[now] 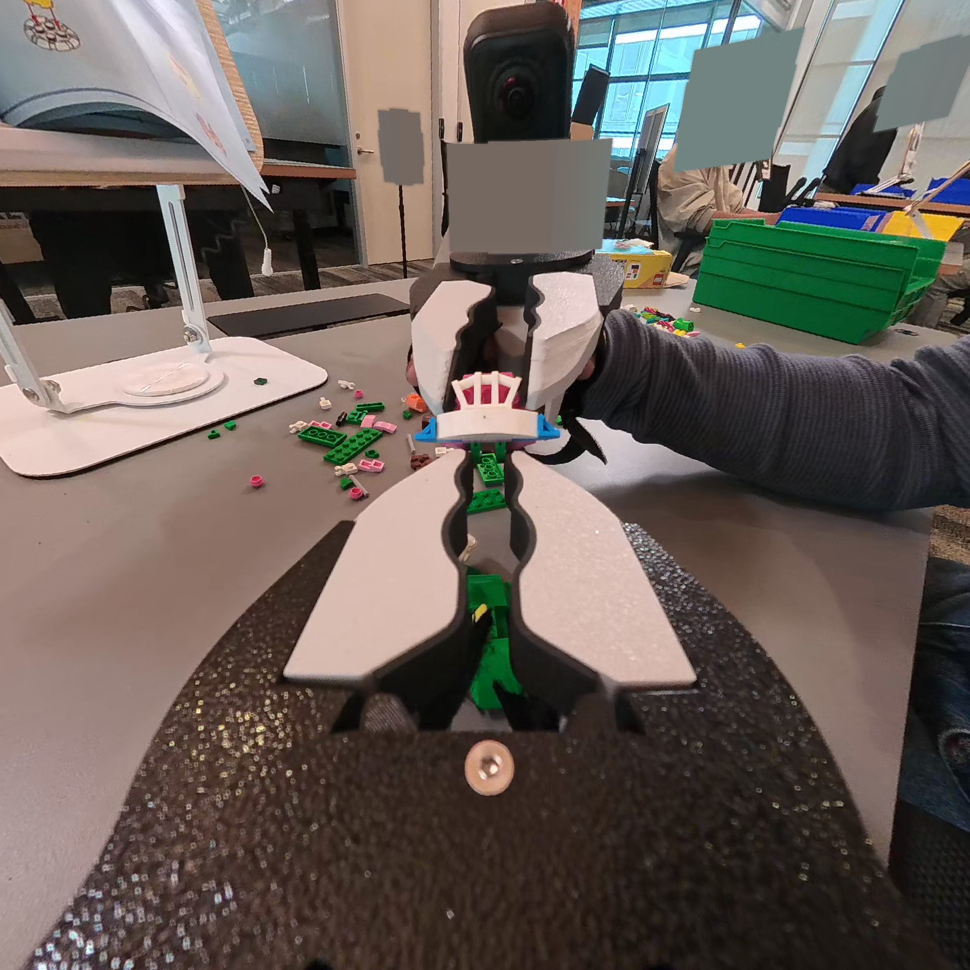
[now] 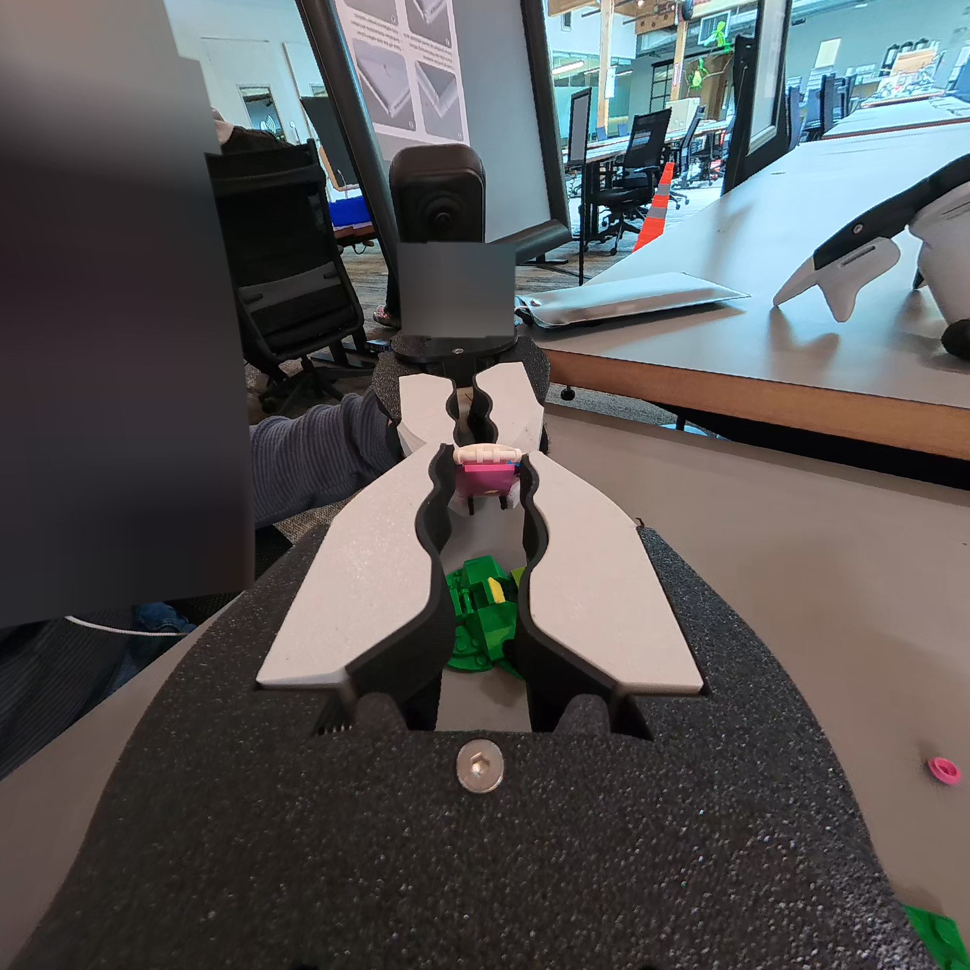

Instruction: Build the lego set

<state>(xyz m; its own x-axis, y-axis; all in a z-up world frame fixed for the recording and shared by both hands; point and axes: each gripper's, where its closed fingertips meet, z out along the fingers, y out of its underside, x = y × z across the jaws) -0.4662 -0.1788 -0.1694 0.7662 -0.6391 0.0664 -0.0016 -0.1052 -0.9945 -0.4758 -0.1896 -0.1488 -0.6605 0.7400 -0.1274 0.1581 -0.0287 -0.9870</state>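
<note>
Grey matte tabletop [image 1: 131, 577]. The two grippers face each other tip to tip, the small lego build [image 1: 485, 417] between them.

Left gripper [image 1: 485, 462]: smooth white finger plates with wavy black inner edges, on a coarse, speckled black base. Fingers nearly together, tips meeting the underside of the build; whether they pinch it I cannot tell.

Right gripper [image 2: 485, 475]: same make, fingers clamped on the build's pink block body.

Build: curved white band with a white fence-like arch on top, blue triangular pieces at both ends, pink core, green stem parts below.

Green brick assembly [image 2: 483, 614] lies on the tabletop under both grippers. Loose green, pink and white pieces [image 1: 349, 438] scattered at 10 o'clock of the build. White flat-based stand [image 1: 157, 388] farther at 9–10 o'clock. Ridged green bins [image 1: 808, 278] at 2 o'clock.
</note>
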